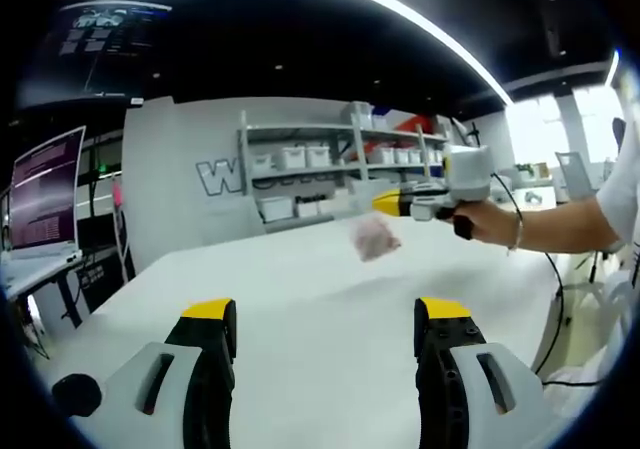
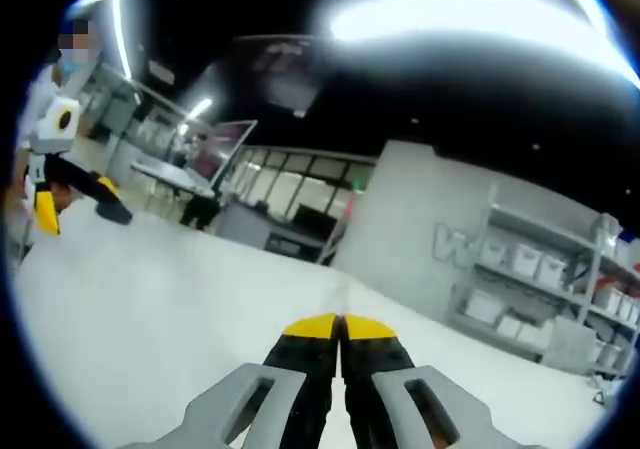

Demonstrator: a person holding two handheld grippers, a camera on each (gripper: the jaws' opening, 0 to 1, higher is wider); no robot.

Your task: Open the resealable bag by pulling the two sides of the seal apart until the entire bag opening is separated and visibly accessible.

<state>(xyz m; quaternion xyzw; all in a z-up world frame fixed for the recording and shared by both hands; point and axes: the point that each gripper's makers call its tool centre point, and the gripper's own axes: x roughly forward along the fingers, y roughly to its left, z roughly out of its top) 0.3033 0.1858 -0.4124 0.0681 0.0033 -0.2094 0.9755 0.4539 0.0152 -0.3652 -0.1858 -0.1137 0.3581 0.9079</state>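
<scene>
White tabletop (image 1: 300, 299) stretches away toward a grey wall and a rack of shelves (image 1: 330, 174) stacked with white bins, and a monitor (image 1: 45, 189) glows at the side. From the left gripper view, the left gripper (image 1: 325, 334) has its yellow-tipped jaws spread wide over the bare surface with nothing between them. Across the table a person's hand (image 1: 490, 219) holds the right gripper (image 1: 385, 204) up above the tabletop; the resealable bag (image 1: 372, 234), clear with something pinkish inside, hangs blurred just below its tip, apparently pinched by its top edge. From the right gripper view, the right gripper (image 2: 340, 326) has its jaws pressed together, the bag not discernible there, and the left gripper (image 2: 75, 204) sits far off at the edge
</scene>
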